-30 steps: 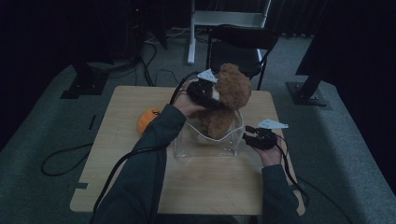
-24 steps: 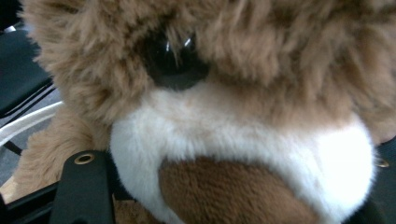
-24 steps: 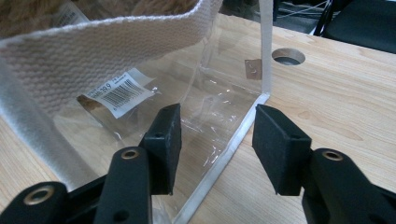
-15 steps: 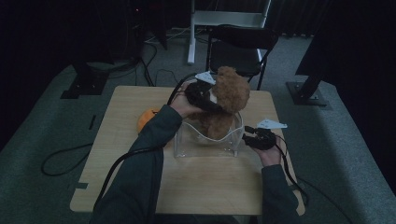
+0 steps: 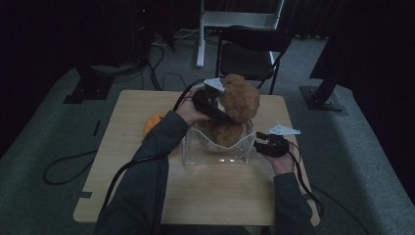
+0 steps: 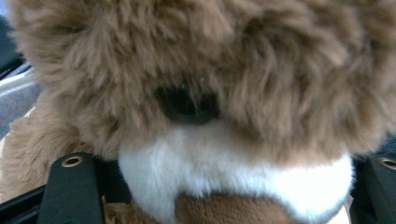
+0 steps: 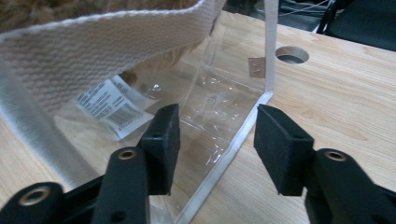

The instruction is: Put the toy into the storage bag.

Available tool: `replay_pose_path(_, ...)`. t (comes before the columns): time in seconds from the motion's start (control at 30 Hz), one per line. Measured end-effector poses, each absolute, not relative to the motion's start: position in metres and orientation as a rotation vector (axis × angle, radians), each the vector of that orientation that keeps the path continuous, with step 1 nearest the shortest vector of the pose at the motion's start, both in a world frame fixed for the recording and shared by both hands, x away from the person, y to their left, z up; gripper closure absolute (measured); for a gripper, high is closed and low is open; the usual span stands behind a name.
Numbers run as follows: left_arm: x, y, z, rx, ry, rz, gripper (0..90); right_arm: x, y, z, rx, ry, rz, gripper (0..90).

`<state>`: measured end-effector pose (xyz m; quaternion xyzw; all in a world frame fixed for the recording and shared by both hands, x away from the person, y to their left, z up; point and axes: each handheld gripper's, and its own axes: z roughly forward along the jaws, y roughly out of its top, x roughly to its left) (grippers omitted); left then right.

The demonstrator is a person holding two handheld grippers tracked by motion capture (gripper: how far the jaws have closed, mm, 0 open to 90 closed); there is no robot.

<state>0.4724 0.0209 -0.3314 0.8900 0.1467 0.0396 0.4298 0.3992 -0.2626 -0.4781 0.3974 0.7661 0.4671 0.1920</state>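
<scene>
The teddy bear (image 5: pixel 234 110) is sitting with its lower body inside the clear bag (image 5: pixel 219 147), and its head is rising above the rim of the bag. The bag is standing upright near the middle of the tabletop (image 5: pixel 215 191), and it has a white woven edge (image 7: pixel 107 42). A paper label (image 7: pixel 112 107) with a barcode is showing through the clear wall, low in the bag.

The left tongs (image 5: pixel 215 105) are being held at the head of the bear. In the left gripper view the bear's face (image 6: pixel 196 102) is very close, and the two black jaws are standing on both sides of its white muzzle. These jaws have just been opening, with the muzzle between them; I cannot tell if the pads are pressing on the fur.

The right tongs (image 7: pixel 212 128) are standing apart at the right corner of the bag, with the corner seam between the jaws and not being pressed. They have also just been opening.

An orange object (image 5: pixel 152 122) is lying on the tabletop to the left of the bag, partly hidden behind the person's left sleeve (image 5: pixel 147 171)
</scene>
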Motion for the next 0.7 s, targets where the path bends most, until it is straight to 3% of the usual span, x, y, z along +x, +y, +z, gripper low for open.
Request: replay_pose_path(0.7, 0.4686, 0.0204, -0.3286, 2.277, 0.354, 0.148, 25.8, 0.3994, -0.2608, -0.4793, 1.125, 2.171, 1.312, 48.1)
